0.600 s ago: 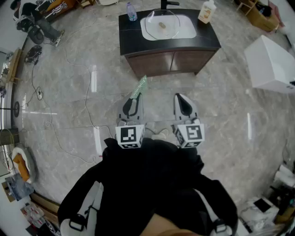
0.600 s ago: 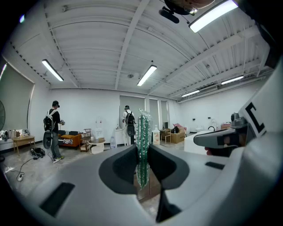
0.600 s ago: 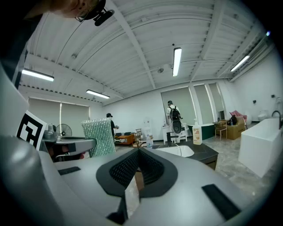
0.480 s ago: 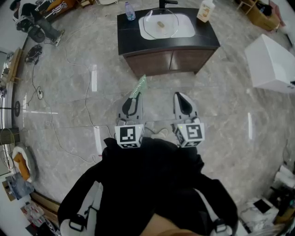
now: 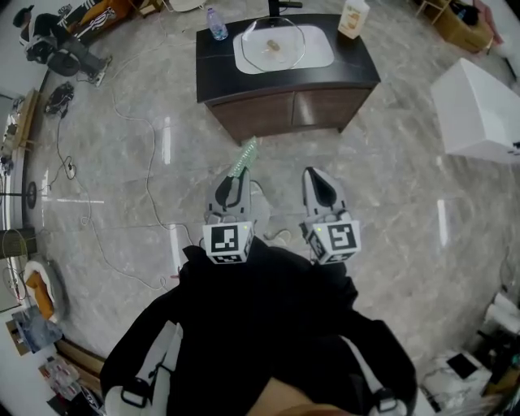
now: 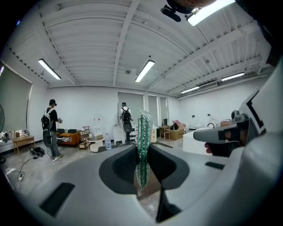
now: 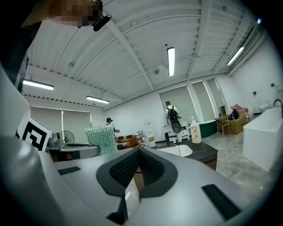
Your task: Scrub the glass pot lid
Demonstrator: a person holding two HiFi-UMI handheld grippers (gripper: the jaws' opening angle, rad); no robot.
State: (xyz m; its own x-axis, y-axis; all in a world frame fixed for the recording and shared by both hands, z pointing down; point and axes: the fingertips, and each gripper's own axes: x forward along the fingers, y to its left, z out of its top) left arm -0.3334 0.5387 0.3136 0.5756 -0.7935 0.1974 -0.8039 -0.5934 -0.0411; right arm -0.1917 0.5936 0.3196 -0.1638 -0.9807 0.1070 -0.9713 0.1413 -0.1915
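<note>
Left gripper seen clamped on green mesh scrubber, held upright between jaws, tip projected past them. Right gripper seen closed, jaws together, nothing between. Both grippers held side by side, low over marble floor, in front of person's dark sleeves. Glass pot lid laid in white sink basin atop dark vanity cabinet, well ahead of both grippers. Water bottle stood left of basin, soap bottle right.
</note>
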